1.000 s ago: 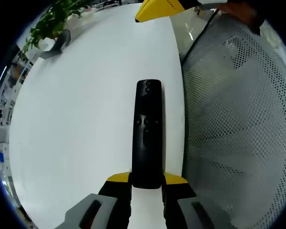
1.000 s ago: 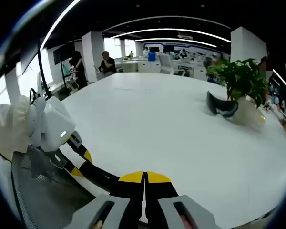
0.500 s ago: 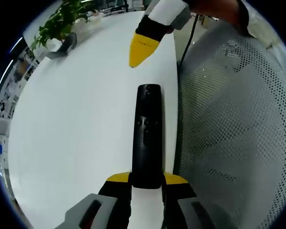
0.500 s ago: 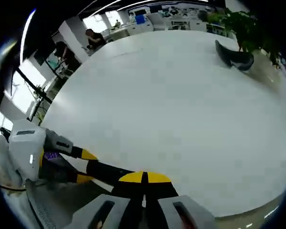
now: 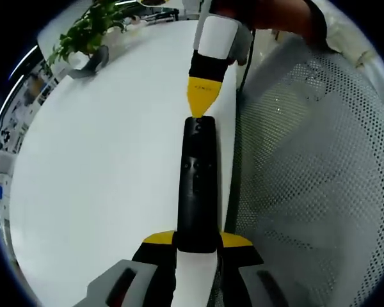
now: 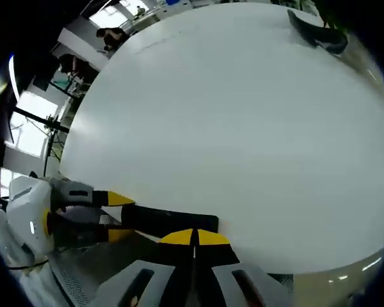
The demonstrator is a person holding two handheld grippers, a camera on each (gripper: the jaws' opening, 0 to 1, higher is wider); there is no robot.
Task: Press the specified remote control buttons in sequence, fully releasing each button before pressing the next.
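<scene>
A long black remote control (image 5: 197,185) lies at the white table's edge, pointing away from me. My left gripper (image 5: 197,240) is shut on its near end, a yellow fingertip on each side. My right gripper (image 5: 200,110) comes down from the top of the left gripper view, jaws shut together, its yellow tip touching the remote's far end. In the right gripper view the right gripper (image 6: 193,238) is shut with nothing between its jaws, directly over the remote control (image 6: 169,220). The left gripper (image 6: 118,217) holds that remote from the left.
The white table (image 5: 102,166) stretches wide to the left. A potted plant (image 5: 89,29) and a dark curved object (image 5: 93,59) stand at its far side. A mesh chair back (image 5: 307,192) sits close on the right. People (image 6: 109,35) sit far off.
My right gripper has come down and closer, from above the far table edge to the remote's far end. The left gripper keeps its hold on the remote.
</scene>
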